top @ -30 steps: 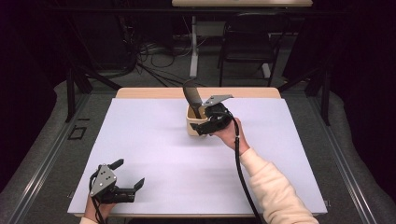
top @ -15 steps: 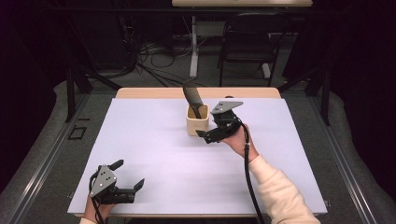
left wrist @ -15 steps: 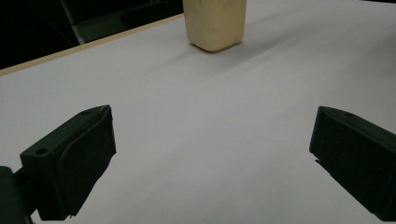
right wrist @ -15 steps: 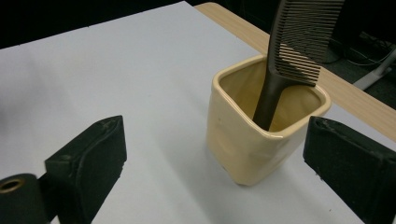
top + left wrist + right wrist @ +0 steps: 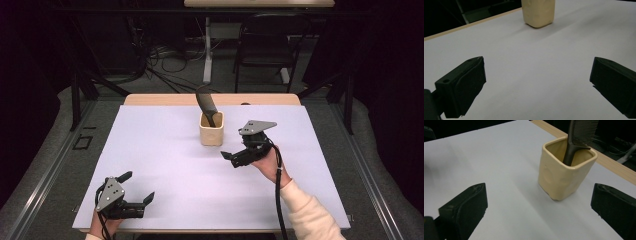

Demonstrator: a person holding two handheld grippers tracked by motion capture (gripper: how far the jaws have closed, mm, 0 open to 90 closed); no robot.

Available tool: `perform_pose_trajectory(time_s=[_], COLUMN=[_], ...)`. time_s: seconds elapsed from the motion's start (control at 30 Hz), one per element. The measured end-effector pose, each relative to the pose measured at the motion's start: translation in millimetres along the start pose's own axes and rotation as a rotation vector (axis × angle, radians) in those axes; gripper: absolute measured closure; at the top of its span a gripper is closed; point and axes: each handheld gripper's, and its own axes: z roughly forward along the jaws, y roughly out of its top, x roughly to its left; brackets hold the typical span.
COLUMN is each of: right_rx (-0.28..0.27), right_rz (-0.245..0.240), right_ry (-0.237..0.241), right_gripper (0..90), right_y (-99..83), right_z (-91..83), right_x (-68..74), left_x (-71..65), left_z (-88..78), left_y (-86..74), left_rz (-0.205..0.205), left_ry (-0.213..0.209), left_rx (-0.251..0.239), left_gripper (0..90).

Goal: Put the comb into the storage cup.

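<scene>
Comb (image 5: 578,137) teeth clear in right gripper view, a dark blur from high view. Cup (image 5: 211,128) at ten o'clock of right gripper (image 5: 239,156), jaws just opened wide, empty. Left gripper (image 5: 136,188) jaws apart, empty.

the sheet (image 5: 165,165) is evenly lit from above; surroundings stay dark. the cup (image 5: 564,170) casts a soft shadow toward 8 o'clock. near jaws blur slightly in both gripper views; no glare.

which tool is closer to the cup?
The right tool. It sits just right of the cream cup holding the dark comb, jaws open and empty. The left tool is at the table's near edge, far from the cup.
</scene>
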Motion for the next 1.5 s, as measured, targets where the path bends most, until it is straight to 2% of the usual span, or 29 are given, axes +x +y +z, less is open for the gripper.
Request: perform_pose_trajectory(time_s=[0.23, 0.63, 0.9, 1.13, 1.5], right_rx=[-0.004, -0.019, -0.004, 0.007, 0.014], right_rz=[0.002, -0.020, -0.029, -0.004, -0.025], right_ry=[-0.016, -0.033, -0.049, -0.062, -0.078], right_gripper=[0.0, 0.0, 0.0, 0.0, 0.0], right_y=[-13.7, -33.8, -51.0, -65.7, -87.1], right_z=[-14.9, -40.9, -49.8, -54.7, -63.1], right_x=[1.9, 10.9, 15.7, 20.6, 27.4], left_x=[0.2, 0.4, 0.1, 0.2, 0.1], left_z=[-0.3, -0.8, -0.6, -0.7, -0.6], left_y=[-0.2, -0.1, 0.0, 0.0, 0.0], left_rz=[-0.003, 0.001, 0.002, 0.001, 0.001], left_ry=[0.003, 0.001, 0.004, 0.004, 0.003], left_rx=[-0.002, -0.005, -0.002, -0.001, -0.001], left_gripper=[0.3, 0.3, 0.3, 0.3, 0.3])
